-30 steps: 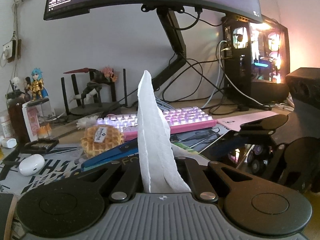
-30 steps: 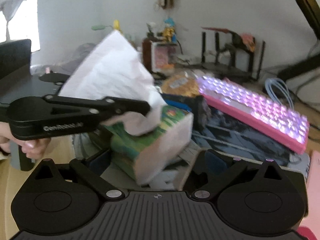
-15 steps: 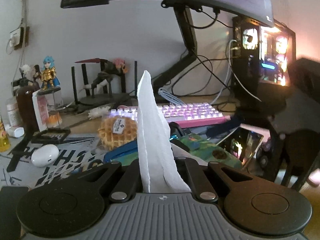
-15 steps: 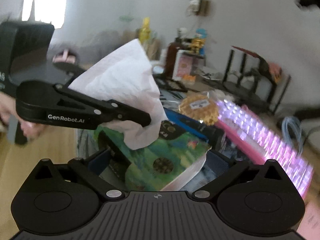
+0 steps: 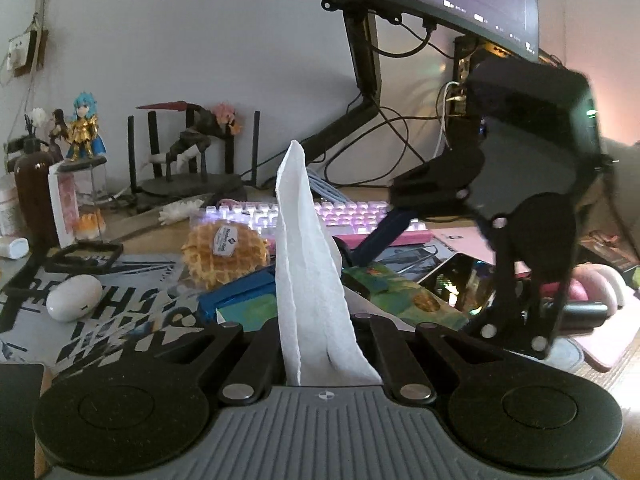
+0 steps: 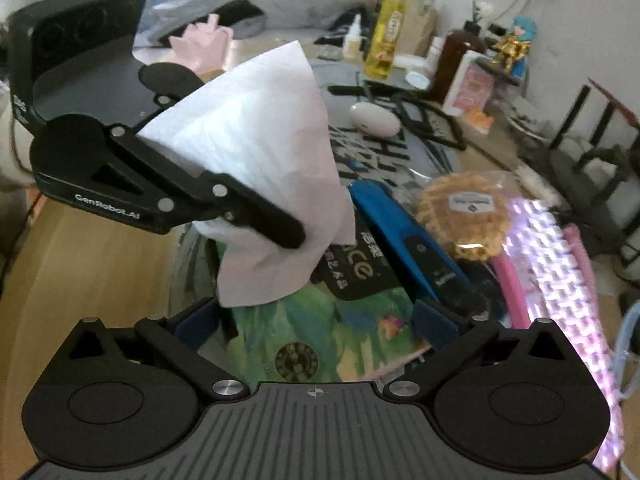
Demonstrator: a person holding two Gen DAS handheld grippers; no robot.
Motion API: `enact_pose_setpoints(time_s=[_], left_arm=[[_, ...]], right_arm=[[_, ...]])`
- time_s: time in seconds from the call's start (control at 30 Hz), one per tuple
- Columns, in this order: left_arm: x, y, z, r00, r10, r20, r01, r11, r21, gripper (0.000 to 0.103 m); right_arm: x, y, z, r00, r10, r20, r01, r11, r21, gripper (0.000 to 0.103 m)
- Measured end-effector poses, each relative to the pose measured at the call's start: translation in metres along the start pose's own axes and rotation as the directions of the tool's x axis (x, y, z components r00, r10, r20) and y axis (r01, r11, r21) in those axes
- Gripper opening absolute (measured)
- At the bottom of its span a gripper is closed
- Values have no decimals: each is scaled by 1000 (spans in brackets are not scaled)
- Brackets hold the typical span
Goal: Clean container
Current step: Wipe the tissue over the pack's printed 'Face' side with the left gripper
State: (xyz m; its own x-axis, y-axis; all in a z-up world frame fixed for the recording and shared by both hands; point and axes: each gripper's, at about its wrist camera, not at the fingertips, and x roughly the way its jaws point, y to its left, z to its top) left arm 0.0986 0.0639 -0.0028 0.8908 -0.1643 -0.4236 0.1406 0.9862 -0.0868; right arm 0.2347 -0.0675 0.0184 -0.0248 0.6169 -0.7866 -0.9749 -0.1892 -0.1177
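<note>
Between the right gripper's blue pads sits the container, a box with a green, colourful printed top and a round dark emblem; the pads flank its sides, contact unclear. The left gripper is closed on a white creased tissue, held just above the box, over the cluttered desk.

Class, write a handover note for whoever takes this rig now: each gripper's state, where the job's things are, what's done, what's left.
Left gripper: shut on a white tissue, which stands upright.
Right gripper: jaws wide, gripping the green tissue pack by its sides.
Done: one tissue is out of the pack.
Left: no container can be picked out in either view; find it and wipe it.
</note>
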Motion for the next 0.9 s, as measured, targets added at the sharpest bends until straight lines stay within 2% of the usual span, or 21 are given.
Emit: enact_pose_setpoints(time_s=[0.13,0.37,0.57,0.77,0.9], left_arm=[[0,5,1,1000,-27,-3,27,1000,-12,5],[-6,7,-1,999,-43,-10,43,999,-8,5],[-8,14,-2,998,-54,-13,53,998,-28,5],[-8,18,-3,998,-66,-16,66,997,-43,5],[-10,18,-3,998,-68,-17,67,997,-41,6]], right_arm=[[1,-7,-4,999,16,44,-18,999,39,103],[-2,-8,-8,996,-19,92,12,997,71,103],[2,-20,-14,991,5,137,-24,990,138,103],[9,-3,-1,997,-64,33,60,992,112,103],[17,20,4,987,-152,-54,155,986,63,103]])
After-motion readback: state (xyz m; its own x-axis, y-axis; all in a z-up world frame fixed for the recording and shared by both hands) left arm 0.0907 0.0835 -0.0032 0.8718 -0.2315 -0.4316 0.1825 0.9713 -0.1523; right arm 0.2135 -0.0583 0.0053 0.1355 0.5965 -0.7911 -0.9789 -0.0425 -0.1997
